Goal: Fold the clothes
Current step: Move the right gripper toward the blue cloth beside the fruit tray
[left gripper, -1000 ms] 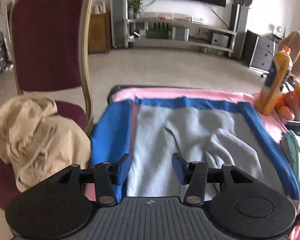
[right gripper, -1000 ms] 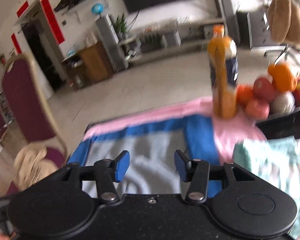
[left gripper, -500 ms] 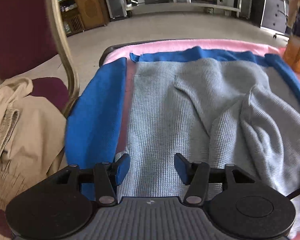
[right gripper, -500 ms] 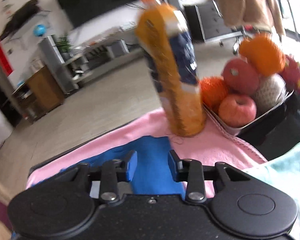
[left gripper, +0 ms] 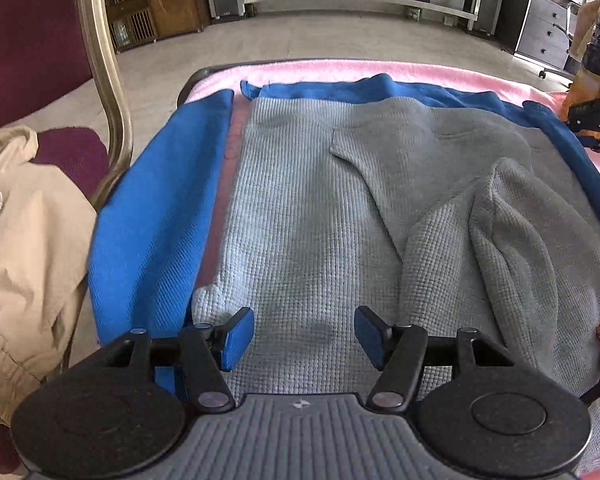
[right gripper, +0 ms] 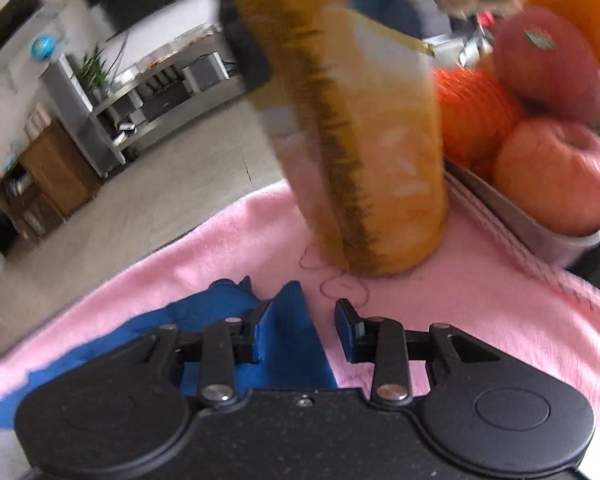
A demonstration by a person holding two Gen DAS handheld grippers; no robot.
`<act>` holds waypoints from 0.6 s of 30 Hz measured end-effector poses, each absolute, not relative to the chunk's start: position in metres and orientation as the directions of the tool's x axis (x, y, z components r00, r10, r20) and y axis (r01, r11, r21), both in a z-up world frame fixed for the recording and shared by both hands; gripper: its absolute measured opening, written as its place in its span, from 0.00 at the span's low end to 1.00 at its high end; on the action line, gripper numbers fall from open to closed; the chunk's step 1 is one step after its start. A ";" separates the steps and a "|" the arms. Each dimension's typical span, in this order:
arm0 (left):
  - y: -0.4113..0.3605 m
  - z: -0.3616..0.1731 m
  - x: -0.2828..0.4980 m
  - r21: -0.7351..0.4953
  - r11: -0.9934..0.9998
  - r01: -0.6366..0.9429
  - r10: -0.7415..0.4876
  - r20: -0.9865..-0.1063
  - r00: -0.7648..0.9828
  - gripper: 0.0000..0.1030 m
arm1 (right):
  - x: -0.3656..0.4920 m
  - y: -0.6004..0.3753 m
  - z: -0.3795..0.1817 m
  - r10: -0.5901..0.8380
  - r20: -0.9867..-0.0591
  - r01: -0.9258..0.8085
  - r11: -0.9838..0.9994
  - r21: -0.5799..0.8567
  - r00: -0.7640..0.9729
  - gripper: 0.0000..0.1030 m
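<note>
Grey waffle-knit garment with blue trim (left gripper: 312,216): flat on pink-covered table (right gripper: 480,300).
Left gripper (left gripper: 304,334): fingers opening, empty, over near hem.
Right gripper (right gripper: 302,330): fingers closing around blue corner (right gripper: 296,320).
Risk: blurred orange juice bottle (right gripper: 364,152) just beyond; a lifted corner could tip it.

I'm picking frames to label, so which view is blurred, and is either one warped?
Left wrist: sharp; knit of the grey garment reads clearly; fisheye bends the chair frame. Right wrist: motion blur smears the bottle and fruit; gripper itself crisp.
</note>
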State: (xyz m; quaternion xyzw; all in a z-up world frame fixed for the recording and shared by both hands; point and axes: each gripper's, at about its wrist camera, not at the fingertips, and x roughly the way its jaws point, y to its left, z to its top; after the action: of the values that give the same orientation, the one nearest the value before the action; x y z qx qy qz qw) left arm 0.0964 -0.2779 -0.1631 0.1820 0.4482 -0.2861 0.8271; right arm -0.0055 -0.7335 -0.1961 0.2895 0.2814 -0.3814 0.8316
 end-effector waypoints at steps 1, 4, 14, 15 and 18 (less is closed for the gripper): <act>-0.278 -0.164 0.097 0.039 0.773 0.633 -0.308 -0.849 0.429 0.58 | -0.001 -0.728 -0.196 -0.482 -0.688 0.790 0.571 0.223 0.543 0.17; -0.276 -0.163 0.098 0.033 0.780 0.624 -0.305 -0.852 0.426 0.58 | 0.007 -0.723 -0.190 -0.517 -0.678 0.785 0.602 0.146 0.523 0.07; -0.267 -0.138 0.079 0.027 0.777 0.628 -0.356 -0.804 0.475 0.57 | -0.038 -0.675 -0.073 -0.588 -0.525 0.766 0.605 0.220 0.615 0.04; -0.266 -0.135 0.076 0.021 0.776 0.630 -0.366 -0.799 0.477 0.57 | -0.045 -0.664 -0.057 -0.585 -0.511 0.755 0.617 0.223 0.630 0.04; -0.257 -0.117 0.062 -0.020 0.767 0.641 -0.419 -0.772 0.477 0.57 | -0.065 -0.636 -0.011 -0.594 -0.470 0.736 0.643 0.211 0.653 0.04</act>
State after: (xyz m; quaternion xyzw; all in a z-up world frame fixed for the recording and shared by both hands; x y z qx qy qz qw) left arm 0.0623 -0.2568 -0.1165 0.1371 0.4046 -0.3124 0.8485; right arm -0.0653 -0.6357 -0.0106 0.1956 0.1824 -0.3744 0.8879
